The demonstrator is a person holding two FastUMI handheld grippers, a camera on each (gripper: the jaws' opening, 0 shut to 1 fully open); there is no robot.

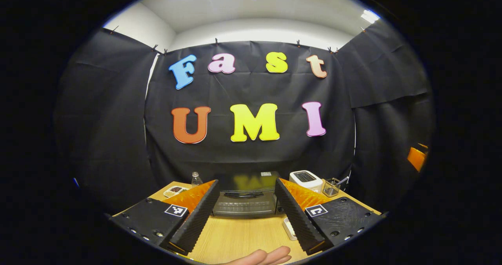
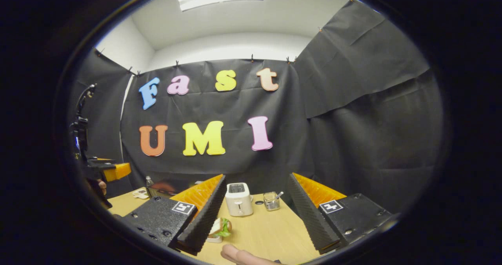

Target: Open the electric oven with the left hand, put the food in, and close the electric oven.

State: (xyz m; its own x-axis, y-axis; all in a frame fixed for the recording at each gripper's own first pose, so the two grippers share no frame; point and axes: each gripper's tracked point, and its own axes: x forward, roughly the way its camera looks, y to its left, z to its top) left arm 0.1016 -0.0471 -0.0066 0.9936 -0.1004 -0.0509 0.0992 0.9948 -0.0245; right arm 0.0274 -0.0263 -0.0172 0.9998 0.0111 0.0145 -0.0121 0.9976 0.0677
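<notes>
Start of the job as I read it, nothing gripped yet.

Left gripper (image 1: 247,214): my fingers are spread wide, nothing between them. I have them lined up straight at the electric oven (image 1: 246,198), which sits at the back of the tabletop (image 1: 243,237) against the booth wall. Oven door looks closed; the handle bar across its upper front is what I'd go for, so squaring up on it makes sense. Oven is well apart from my fingertips, so there's an approach to do first.

Right gripper (image 2: 257,218): fingers also wide, empty. This one is held to the right of the oven, pointing at the white toaster (image 2: 239,199) and a small glass cup (image 2: 270,200) beside it. The food, a sandwich (image 2: 220,226) on a small white dish, lies on the tabletop just beside my right gripper's left finger, partly hidden by it. Judgement: right side waits near the food so it can pick up once the door is down.

Other stuff: a bottle (image 1: 196,178) and a snack tray (image 1: 174,190) left of the oven, out of the way. A hand shows at the bottom edge of each view.

Risk I'd flag: the door swings down toward me, so the sandwich dish should stay clear of its arc.
</notes>
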